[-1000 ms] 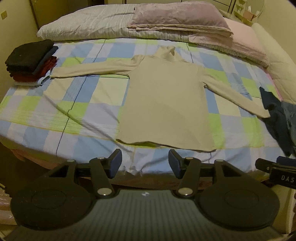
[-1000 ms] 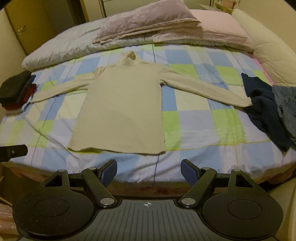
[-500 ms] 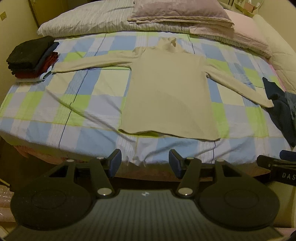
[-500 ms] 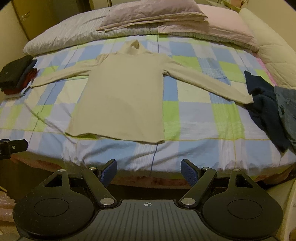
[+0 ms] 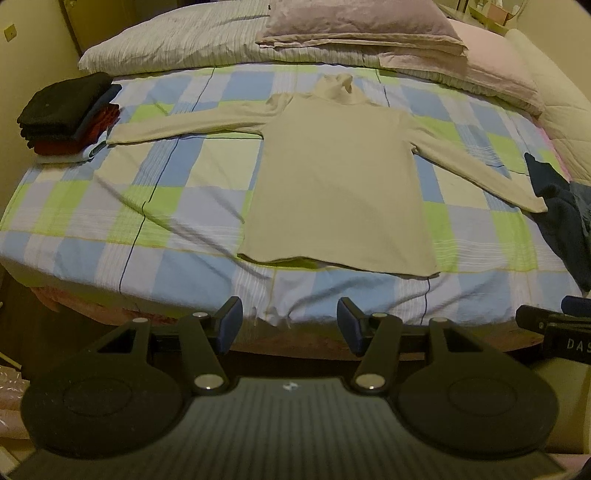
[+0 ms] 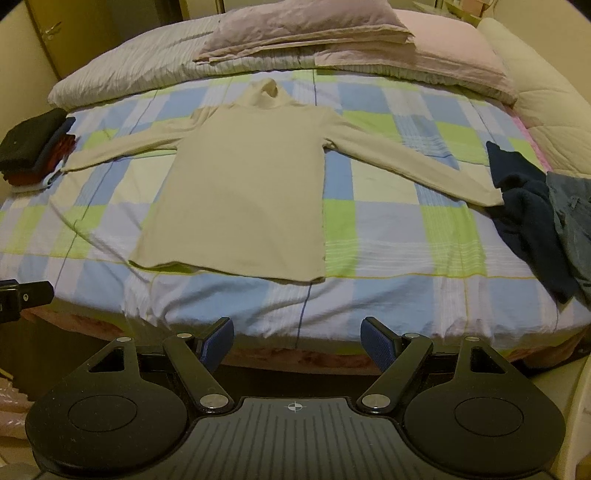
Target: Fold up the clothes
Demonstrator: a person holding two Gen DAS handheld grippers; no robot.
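Observation:
A cream turtleneck (image 5: pixel 340 177) (image 6: pixel 247 192) lies flat on the checked bedspread, sleeves spread out to both sides and hem toward me. My left gripper (image 5: pixel 290 323) hangs open over the bed's near edge, short of the hem, with nothing between its blue pads. My right gripper (image 6: pixel 297 341) is also open and empty, over the same edge, below the hem's right corner. A piece of each gripper shows at the side of the other's view.
A stack of folded dark and red clothes (image 5: pixel 62 114) (image 6: pixel 33 147) sits at the bed's left edge. A heap of unfolded navy and blue-grey garments (image 5: pixel 565 214) (image 6: pixel 543 221) lies at the right, touching the right cuff. Pillows and a folded quilt (image 5: pixel 354 22) line the head.
Both views have pulled back a little: the sweater sits higher in frame and the bed's near edge and dark gap below it now show. The sweater itself has not moved.

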